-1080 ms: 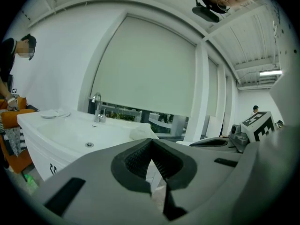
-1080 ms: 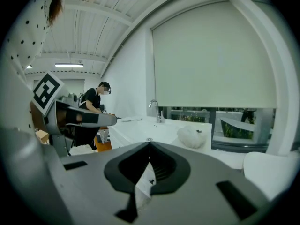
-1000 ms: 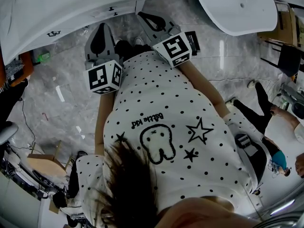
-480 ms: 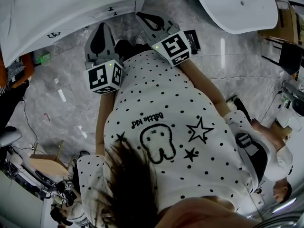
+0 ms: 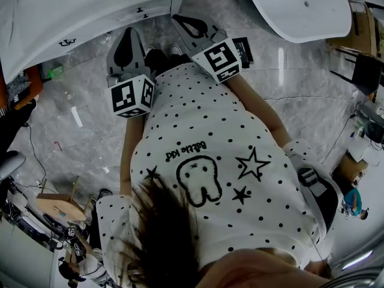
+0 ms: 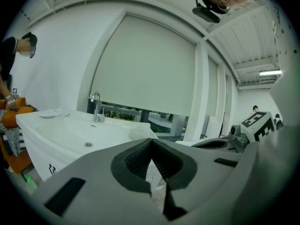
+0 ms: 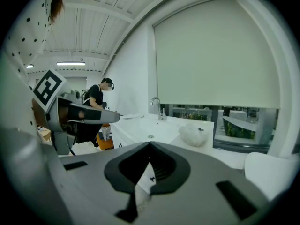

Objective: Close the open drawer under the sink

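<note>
Left gripper (image 6: 156, 191) clenched, empty; right gripper (image 7: 134, 198) likewise. Drawer front (image 5: 90, 38) just beyond tips, far-left, running left-right. Left gripper nearer its middle.

Sink counter (image 5: 36, 23) sits ahead and off to the left, with the faucet (image 6: 95, 108) at its back edge. The left gripper (image 5: 129, 38) and right gripper (image 5: 182, 23) are side by side before its front, the right one by the corner. A lump (image 7: 193, 135) lies on the counter's right end, and a second basin (image 5: 300, 11) stands further right.
</note>
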Action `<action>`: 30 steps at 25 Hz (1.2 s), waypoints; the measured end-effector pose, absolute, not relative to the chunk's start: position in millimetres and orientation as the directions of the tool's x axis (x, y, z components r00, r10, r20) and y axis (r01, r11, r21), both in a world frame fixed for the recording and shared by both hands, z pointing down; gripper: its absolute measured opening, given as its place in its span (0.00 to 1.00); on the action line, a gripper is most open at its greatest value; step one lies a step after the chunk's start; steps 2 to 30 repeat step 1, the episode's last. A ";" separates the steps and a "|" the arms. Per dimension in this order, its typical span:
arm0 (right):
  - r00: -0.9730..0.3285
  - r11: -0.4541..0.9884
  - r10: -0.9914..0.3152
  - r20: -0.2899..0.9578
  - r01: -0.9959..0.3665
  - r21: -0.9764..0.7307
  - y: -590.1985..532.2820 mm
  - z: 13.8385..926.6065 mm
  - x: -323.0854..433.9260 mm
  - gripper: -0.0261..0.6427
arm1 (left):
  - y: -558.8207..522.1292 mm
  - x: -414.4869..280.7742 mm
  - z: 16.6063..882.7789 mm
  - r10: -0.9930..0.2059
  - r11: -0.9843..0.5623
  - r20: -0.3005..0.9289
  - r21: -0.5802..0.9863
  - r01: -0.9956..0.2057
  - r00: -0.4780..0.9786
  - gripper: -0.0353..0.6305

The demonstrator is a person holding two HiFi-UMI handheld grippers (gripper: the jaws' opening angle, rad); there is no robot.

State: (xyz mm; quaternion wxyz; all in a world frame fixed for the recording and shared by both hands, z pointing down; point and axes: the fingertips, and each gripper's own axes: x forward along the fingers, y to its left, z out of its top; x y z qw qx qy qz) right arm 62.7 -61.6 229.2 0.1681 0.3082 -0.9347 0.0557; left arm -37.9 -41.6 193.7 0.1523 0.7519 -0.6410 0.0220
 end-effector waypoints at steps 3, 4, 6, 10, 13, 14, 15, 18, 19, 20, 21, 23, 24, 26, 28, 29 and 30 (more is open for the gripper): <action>-0.754 0.804 -0.557 0.349 -0.594 0.000 -61.4 227.7 63.3 0.06 | -41.3 -37.2 192.1 -0.958 -0.131 0.228 0.200 -0.971 0.177 0.06; -0.754 0.804 -0.557 0.349 -0.594 0.000 -61.4 227.7 63.3 0.06 | -41.3 -37.2 192.1 -0.958 -0.131 0.228 0.200 -0.971 0.177 0.06; -0.754 0.804 -0.557 0.349 -0.594 0.000 -61.4 227.7 63.3 0.06 | -41.3 -37.2 192.1 -0.958 -0.131 0.228 0.200 -0.971 0.177 0.06; -0.754 0.804 -0.557 0.349 -0.594 0.000 -61.4 227.7 63.3 0.06 | -41.3 -37.2 192.1 -0.958 -0.131 0.228 0.200 -0.971 0.177 0.06; -0.754 0.804 -0.557 0.349 -0.594 0.000 -61.4 227.7 63.3 0.06 | -41.3 -37.2 192.1 -0.958 -0.131 0.228 0.200 -0.971 0.177 0.06; -0.754 0.804 -0.557 0.349 -0.594 0.000 -61.4 227.7 63.3 0.06 | -41.3 -37.2 192.1 -0.958 -0.131 0.228 0.200 -0.971 0.177 0.06; -0.754 0.804 -0.557 0.349 -0.594 0.000 -61.4 227.7 63.3 0.06 | -41.3 -37.2 192.1 -0.958 -0.131 0.228 0.200 -0.971 0.177 0.06; -0.754 0.804 -0.557 0.349 -0.594 0.000 -61.4 227.7 63.3 0.06 | -41.3 -37.2 192.1 -0.958 -0.131 0.228 0.200 -0.971 0.177 0.06; -0.754 0.804 -0.557 0.349 -0.594 0.000 -61.4 227.7 63.3 0.06 | -41.3 -37.2 192.1 -0.958 -0.131 0.228 0.200 -0.971 0.177 0.06; -0.754 0.804 -0.557 0.349 -0.594 0.000 -61.4 227.7 63.3 0.06 | -41.3 -37.2 192.1 -0.958 -0.131 0.228 0.200 -0.971 0.177 0.06; -0.754 0.804 -0.557 0.349 -0.594 0.000 -61.4 227.7 63.3 0.06 | -41.3 -37.2 192.1 -0.958 -0.131 0.228 0.200 -0.971 0.177 0.06; -0.754 0.804 -0.557 0.349 -0.594 0.000 -61.4 227.7 63.3 0.06 | -41.3 -37.2 192.1 -0.958 -0.131 0.228 0.200 -0.971 0.177 0.06; -0.754 0.804 -0.557 0.349 -0.594 0.000 -61.4 227.7 63.3 0.06 | -41.3 -37.2 192.1 -0.958 -0.131 0.228 0.200 -0.971 0.177 0.06; -0.754 0.804 -0.557 0.349 -0.594 0.000 -61.4 227.7 63.3 0.06 | -41.3 -37.2 192.1 -0.958 -0.131 0.228 0.200 -0.971 0.177 0.06; -0.754 0.804 -0.557 0.349 -0.594 0.000 -61.4 227.7 63.3 0.06 | -41.3 -37.2 192.1 -0.958 -0.131 0.228 0.200 -0.971 0.177 0.06; -0.754 0.804 -0.557 0.349 -0.594 0.000 -61.4 227.7 63.3 0.06 | -41.3 -37.2 192.1 -0.958 -0.131 0.228 0.200 -0.971 0.177 0.06; -0.754 0.804 -0.557 0.349 -0.594 0.000 -61.4 227.7 63.3 0.06 | -41.3 -37.2 192.1 -0.958 -0.131 0.228 0.200 -0.971 0.177 0.06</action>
